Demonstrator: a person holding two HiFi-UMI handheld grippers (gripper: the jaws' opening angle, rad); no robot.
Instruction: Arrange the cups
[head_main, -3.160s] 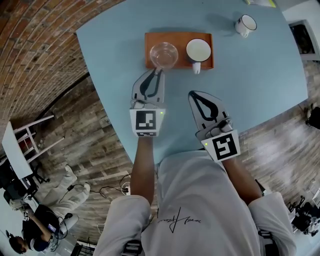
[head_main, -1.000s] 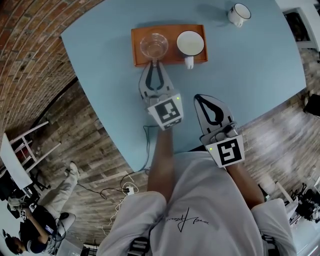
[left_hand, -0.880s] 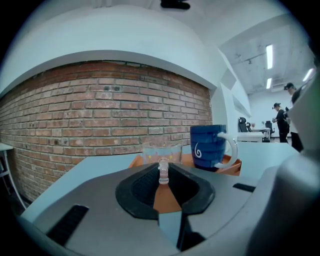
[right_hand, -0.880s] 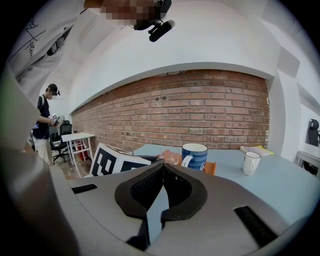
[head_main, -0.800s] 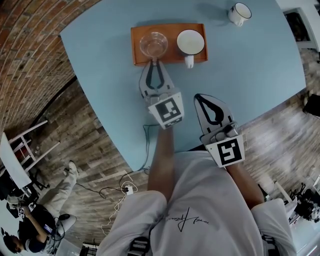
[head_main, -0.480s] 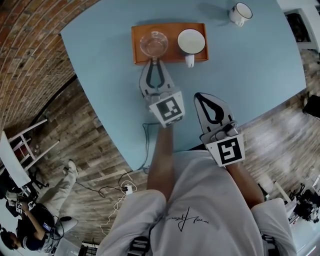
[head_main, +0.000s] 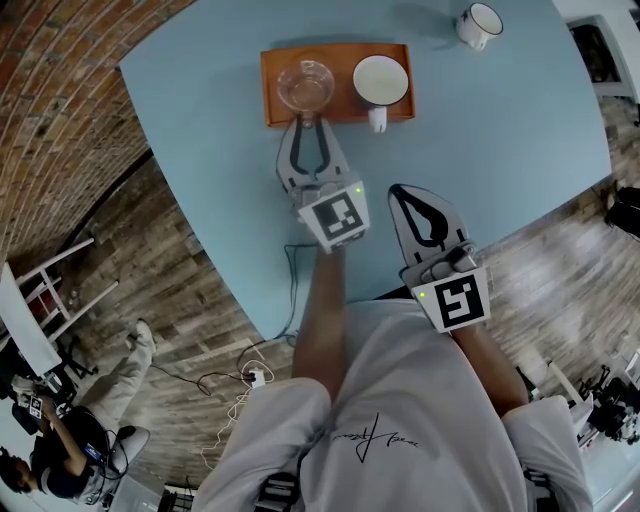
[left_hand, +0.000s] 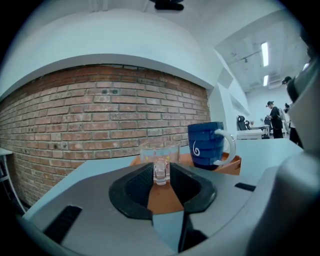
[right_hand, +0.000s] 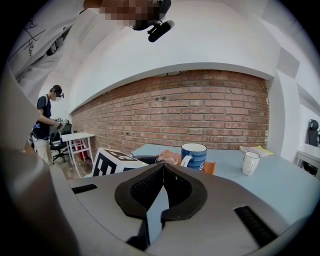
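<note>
Right now your left claw (head_main: 306, 124) reaches toward the top of the head view, its tips at the near edge of the orange tray (head_main: 340, 55). That tray sits on the blue surface (head_main: 500, 130) in the upper middle of the frame. The glass cup (head_main: 305, 83) stands on the tray's left half, straight ahead of the claw. In the left gripper view the cup's clear handle (left_hand: 160, 172) stands upright between the two black pads. The jaws have just been opening, and they now stand apart on either side of the handle instead of clamping it. The cup rests on the tray on its own.

The blue mug (head_main: 381, 82), white inside, stands just beside the glass cup on the tray's right half. Its handle points toward the bottom of the head view. A white mug (head_main: 478, 25) stands off the tray, well apart, near the upper right corner of the frame.

Your right claw (head_main: 402, 192) hangs over the bare surface lower and to the right, away from the tray. In the right gripper view its jaws are pressed together with nothing between them, and the blue mug and white mug show beyond them in front of a brick wall (right_hand: 200, 115).
</note>
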